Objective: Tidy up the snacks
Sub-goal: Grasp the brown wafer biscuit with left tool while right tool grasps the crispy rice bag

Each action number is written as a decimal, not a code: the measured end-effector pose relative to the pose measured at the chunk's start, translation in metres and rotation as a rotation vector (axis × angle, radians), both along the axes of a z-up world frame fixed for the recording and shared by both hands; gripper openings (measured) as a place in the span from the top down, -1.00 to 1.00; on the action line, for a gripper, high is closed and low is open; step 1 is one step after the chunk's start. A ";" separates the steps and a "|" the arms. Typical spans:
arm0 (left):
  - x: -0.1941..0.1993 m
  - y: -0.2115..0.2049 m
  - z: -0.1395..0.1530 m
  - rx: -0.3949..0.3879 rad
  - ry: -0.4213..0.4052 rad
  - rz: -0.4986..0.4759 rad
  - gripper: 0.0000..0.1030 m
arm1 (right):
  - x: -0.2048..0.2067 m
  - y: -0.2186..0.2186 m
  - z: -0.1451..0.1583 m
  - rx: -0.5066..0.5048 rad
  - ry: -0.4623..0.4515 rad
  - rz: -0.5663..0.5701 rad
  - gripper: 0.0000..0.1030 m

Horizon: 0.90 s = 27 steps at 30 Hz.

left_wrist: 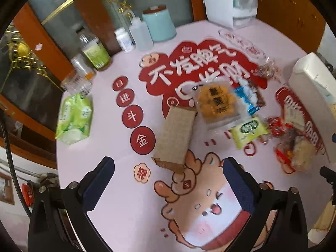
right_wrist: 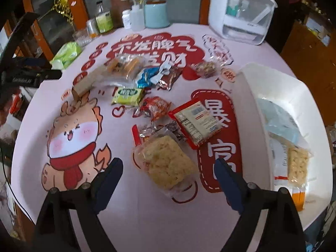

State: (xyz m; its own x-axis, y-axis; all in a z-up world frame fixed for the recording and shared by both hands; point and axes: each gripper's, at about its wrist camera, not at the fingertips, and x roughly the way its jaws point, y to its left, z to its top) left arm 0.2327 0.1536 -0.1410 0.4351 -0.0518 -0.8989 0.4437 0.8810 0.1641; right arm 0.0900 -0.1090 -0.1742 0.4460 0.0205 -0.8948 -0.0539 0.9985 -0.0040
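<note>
Over a pink printed tablecloth point(right_wrist: 130, 220), angled steeply down. Left gripper point(left_wrist: 169, 183) spread wide, nothing between the blue pads point(left_wrist: 98, 185), hovering just short of a tan cardboard box point(left_wrist: 176, 136) lying flat on the cloth. Right gripper point(right_wrist: 169, 180) also gaping, jaws a touch narrower than full, empty, with a clear packet of pale puffed-rice cake point(right_wrist: 168, 163) lying between and just ahead of the fingertips, not pinched.

Snacks strewn across the middle of the table: beyond the rice cake, a red packet with a white label point(right_wrist: 196, 121) face down; to its left a crinkled orange-red wrapper point(right_wrist: 156, 107); then a yellow-green packet point(right_wrist: 128, 94); farther back a blue-and-white wrapper point(right_wrist: 150, 77) and a dark red sachet point(right_wrist: 170, 78) touching it. Clear tray of yellow pastry point(left_wrist: 220, 105) resting partly on the far end of the box. Small clear bag of nuts point(right_wrist: 204, 69) off to the right, near the rear.

White bin point(right_wrist: 279, 90) at the right edge of the table, already holding a light blue pack point(right_wrist: 279, 117) and another rice-cake packet point(right_wrist: 297, 163).

Along the far edge: 1 teal canister point(right_wrist: 156, 14), a squeeze bottle point(right_wrist: 136, 20), a green-labelled bottle point(right_wrist: 104, 20), a green tissue pack point(right_wrist: 67, 54), a white appliance point(right_wrist: 241, 10).
</note>
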 end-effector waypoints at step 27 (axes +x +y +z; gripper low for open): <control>0.087 -0.030 -0.114 0.116 0.286 -0.141 -0.88 | 0.030 0.020 -0.065 -0.110 0.154 0.288 -0.34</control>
